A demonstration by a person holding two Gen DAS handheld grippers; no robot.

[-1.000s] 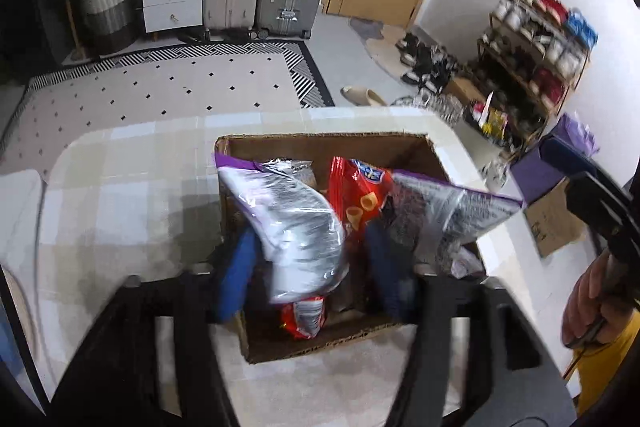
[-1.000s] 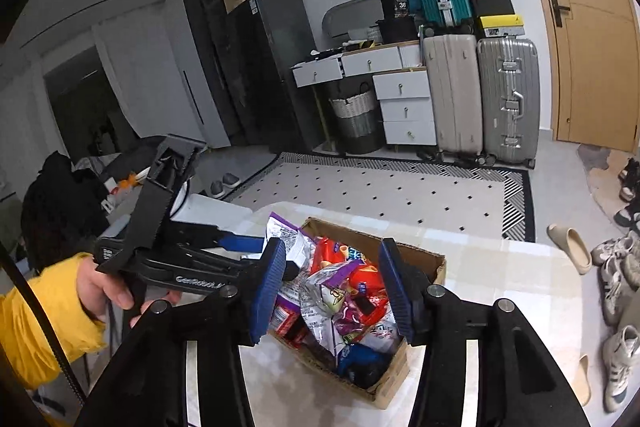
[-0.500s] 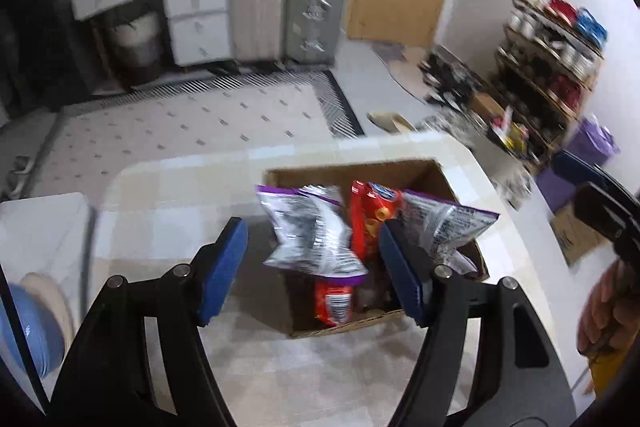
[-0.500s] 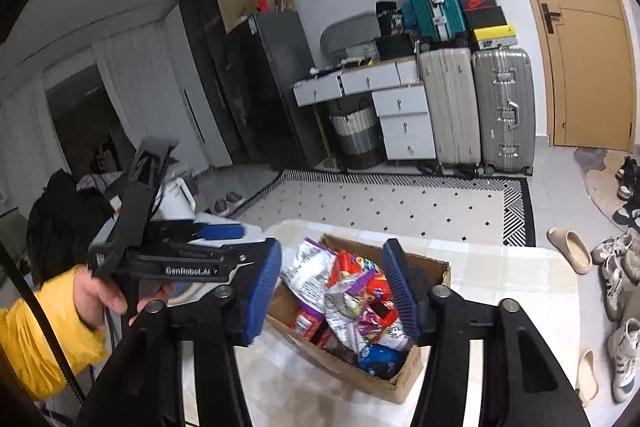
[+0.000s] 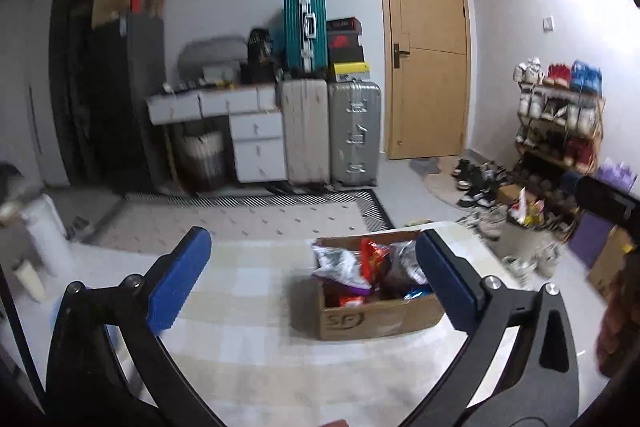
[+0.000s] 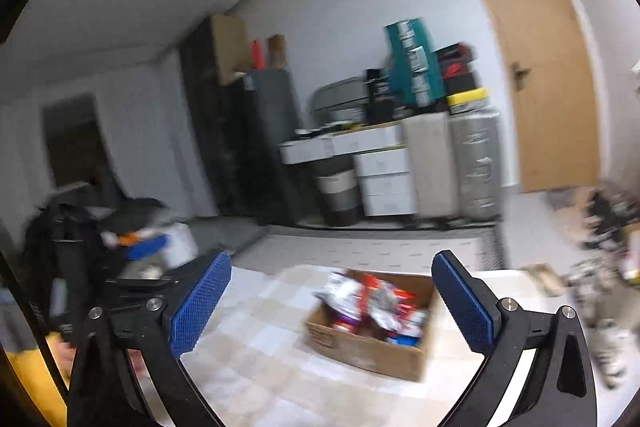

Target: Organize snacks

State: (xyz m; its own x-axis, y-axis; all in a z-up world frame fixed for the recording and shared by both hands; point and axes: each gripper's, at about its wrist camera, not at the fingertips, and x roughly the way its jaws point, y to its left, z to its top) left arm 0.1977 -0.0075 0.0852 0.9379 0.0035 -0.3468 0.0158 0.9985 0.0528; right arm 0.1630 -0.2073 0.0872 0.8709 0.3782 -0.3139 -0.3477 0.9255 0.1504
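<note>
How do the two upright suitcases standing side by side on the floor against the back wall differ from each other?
The ribbed beige suitcase is pale cream, while the silver metallic suitcase beside it is grey and shiny. The beige one's front is plain vertical ribs; the silver one's front carries visible latches and fittings. The beige one stands next to the white drawer unit, the silver one nearer the wooden door. Both stand upright, about equally tall.

Matt cardboard box (image 5: 372,319), glossy, probably foil, snack bags (image 5: 344,263), checked cloth table cover (image 5: 248,307)
</note>
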